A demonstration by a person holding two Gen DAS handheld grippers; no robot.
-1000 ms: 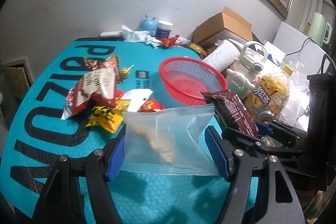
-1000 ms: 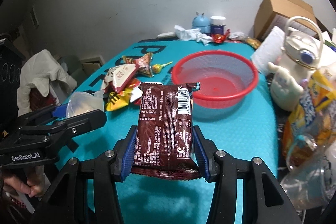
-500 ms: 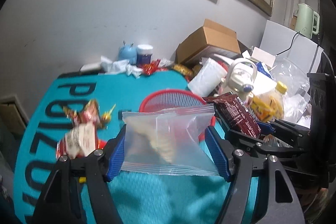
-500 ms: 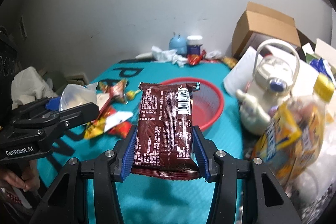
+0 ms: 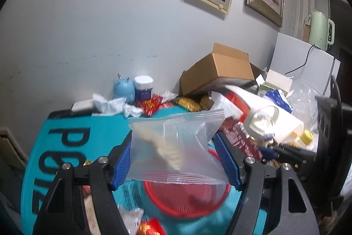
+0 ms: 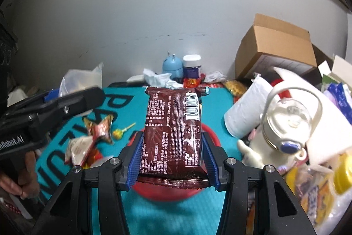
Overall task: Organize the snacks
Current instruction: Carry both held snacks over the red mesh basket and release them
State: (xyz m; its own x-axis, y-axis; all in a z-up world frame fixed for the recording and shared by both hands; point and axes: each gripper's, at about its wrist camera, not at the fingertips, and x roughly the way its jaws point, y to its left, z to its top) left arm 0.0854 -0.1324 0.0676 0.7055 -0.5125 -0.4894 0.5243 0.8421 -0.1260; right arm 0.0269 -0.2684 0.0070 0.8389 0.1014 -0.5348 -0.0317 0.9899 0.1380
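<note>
The left gripper [image 5: 176, 160] pinches a clear zip-top plastic bag of pale snack pieces [image 5: 173, 144] between its blue ribbed pads, the bag standing up out of the jaws. The right gripper [image 6: 172, 160] is pressed onto the sides of a dark brown foil snack packet with a barcode label [image 6: 173, 124], which lies lengthwise along the fingers. Both loads hang above a round red plastic mesh basket [image 5: 187, 202] that sits on a teal mat with large black lettering [image 6: 123, 102]. The step in hand looks like carrying both snacks to the basket; the next move would call for lowering each over the basket's mouth and spreading the jaws so they drop inside, one clear of the other. Loose snack wrappers and a lollipop [image 6: 120, 131] wait on the mat to the left. The held items hide most of the basket, so its contents cannot be told, and the clutter on the right is blurred.
</note>
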